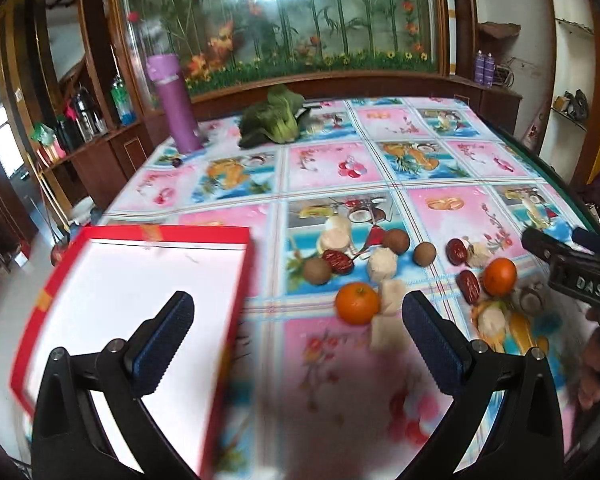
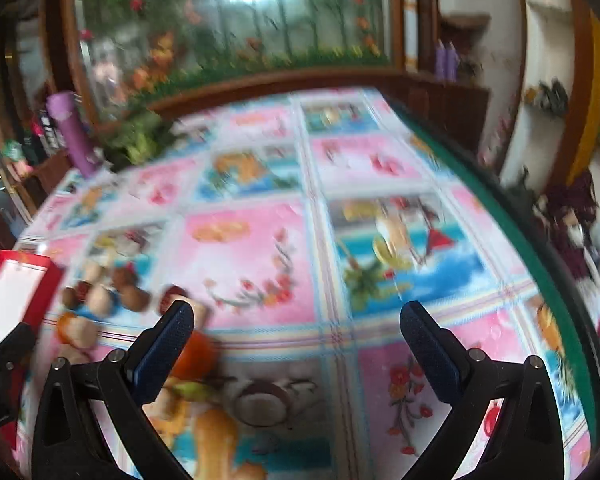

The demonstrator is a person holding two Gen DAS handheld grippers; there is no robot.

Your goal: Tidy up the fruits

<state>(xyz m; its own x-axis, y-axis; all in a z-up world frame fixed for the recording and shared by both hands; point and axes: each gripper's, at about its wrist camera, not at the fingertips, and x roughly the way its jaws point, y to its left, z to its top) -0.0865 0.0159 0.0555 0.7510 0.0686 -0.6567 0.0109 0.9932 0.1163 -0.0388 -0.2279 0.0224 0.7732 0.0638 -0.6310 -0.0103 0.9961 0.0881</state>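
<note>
While both grippers hang wide open and empty — left gripper point(image 1: 296, 336) just short of the nearer orange point(image 1: 357, 303), red tray point(image 1: 132, 304) under its left finger. Right gripper point(image 2: 296, 348) blurred, aimed past the fruit on the bench point(image 1: 340, 168) — left nearer.

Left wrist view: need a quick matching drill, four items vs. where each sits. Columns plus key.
Items:
1. purple bottle
2. leafy greens
3. red tray
4. nearest orange

Places:
A. between the left gripper's open fingers
B. near left, white inside, nothing in it
C. far left corner of the tablecloth, upright
D. far edge, middle, right of the bottle

Pairs: 1-C, 2-D, 3-B, 4-A
</note>
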